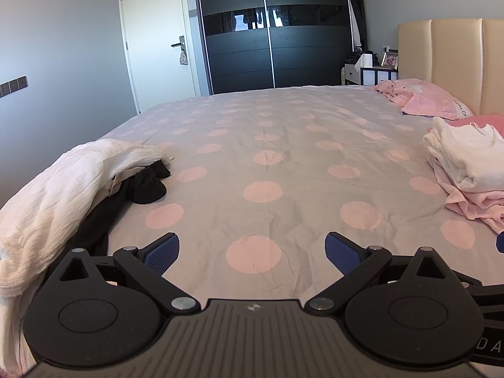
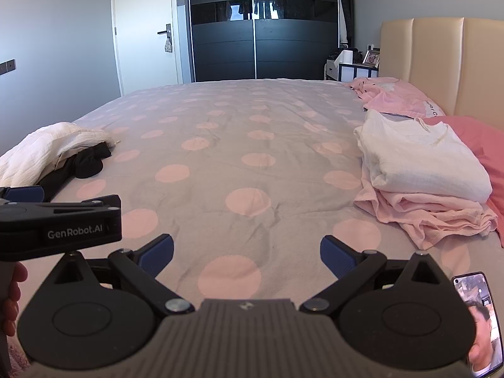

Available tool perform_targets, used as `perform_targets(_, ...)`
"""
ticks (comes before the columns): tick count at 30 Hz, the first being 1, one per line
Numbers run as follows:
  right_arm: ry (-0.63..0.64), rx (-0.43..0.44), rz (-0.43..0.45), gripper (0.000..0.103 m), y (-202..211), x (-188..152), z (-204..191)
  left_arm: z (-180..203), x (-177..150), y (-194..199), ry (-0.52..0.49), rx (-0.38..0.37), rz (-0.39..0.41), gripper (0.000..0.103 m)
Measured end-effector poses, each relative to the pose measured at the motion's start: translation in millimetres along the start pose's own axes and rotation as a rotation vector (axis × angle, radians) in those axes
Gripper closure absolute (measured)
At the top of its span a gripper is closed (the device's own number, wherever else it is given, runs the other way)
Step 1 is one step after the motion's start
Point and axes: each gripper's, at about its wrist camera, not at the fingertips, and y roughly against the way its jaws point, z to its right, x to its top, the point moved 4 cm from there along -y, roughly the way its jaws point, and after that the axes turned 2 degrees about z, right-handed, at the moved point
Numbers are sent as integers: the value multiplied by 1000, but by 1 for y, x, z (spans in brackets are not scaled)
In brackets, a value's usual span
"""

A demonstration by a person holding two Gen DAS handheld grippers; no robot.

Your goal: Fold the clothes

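Lettering "GenRobot.AI" marks left tongs (image 2: 19, 193) beside unfolded clothes (image 2: 47, 151).

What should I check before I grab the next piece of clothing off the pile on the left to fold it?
1. Left gripper open, holding nothing: ok.
2. Right gripper open, holding nothing: ok.
3. Unfolded pile in view, white cloth over black garment: ok.
4. Bedspread bare in the middle for folding: ok.
5. Folded stack off to the right, out of the way: ok.
6. Whether the white cloth and black garment are tangled: cannot tell.
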Motion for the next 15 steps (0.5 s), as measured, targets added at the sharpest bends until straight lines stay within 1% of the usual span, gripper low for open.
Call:
perform_targets(12, -12, 8, -6, 3, -1, -1, 1, 3, -2, 1, 2, 3, 6, 3)
perform_targets(15, -14, 13, -16, 3, -3, -3, 1, 5, -2, 1, -10, -11, -2, 3)
